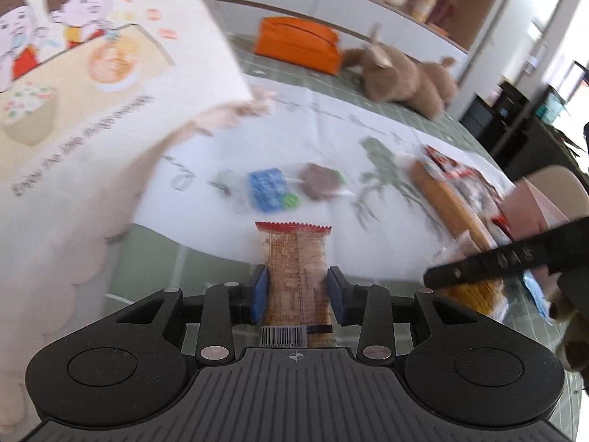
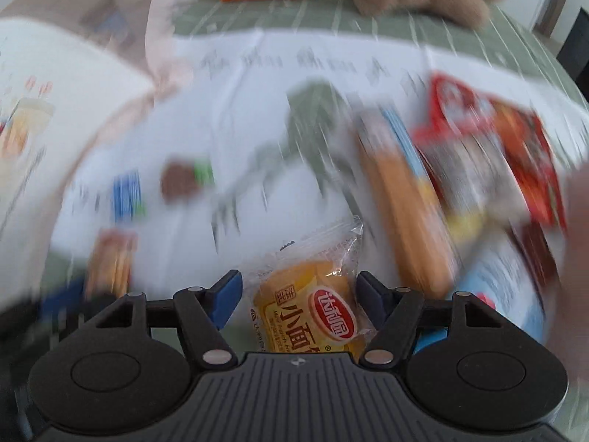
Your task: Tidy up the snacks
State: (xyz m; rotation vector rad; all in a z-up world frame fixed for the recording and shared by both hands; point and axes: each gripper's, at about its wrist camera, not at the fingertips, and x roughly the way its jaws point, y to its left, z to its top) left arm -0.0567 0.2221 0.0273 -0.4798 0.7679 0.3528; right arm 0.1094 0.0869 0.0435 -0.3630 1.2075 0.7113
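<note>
My left gripper is shut on a long cracker packet with a red top edge and holds it above the table. My right gripper is shut on a yellow bread packet in clear wrap; it shows at the right of the left wrist view. A cream cartoon-printed fabric bag stands at the left. On the white cloth lie a blue candy, a brown candy, a long tan snack box and a red packet. The right wrist view is blurred.
An orange pouch and a brown plush toy lie at the far side of the green grid mat. Shelves with ornaments stand behind. A light blue packet lies at the right.
</note>
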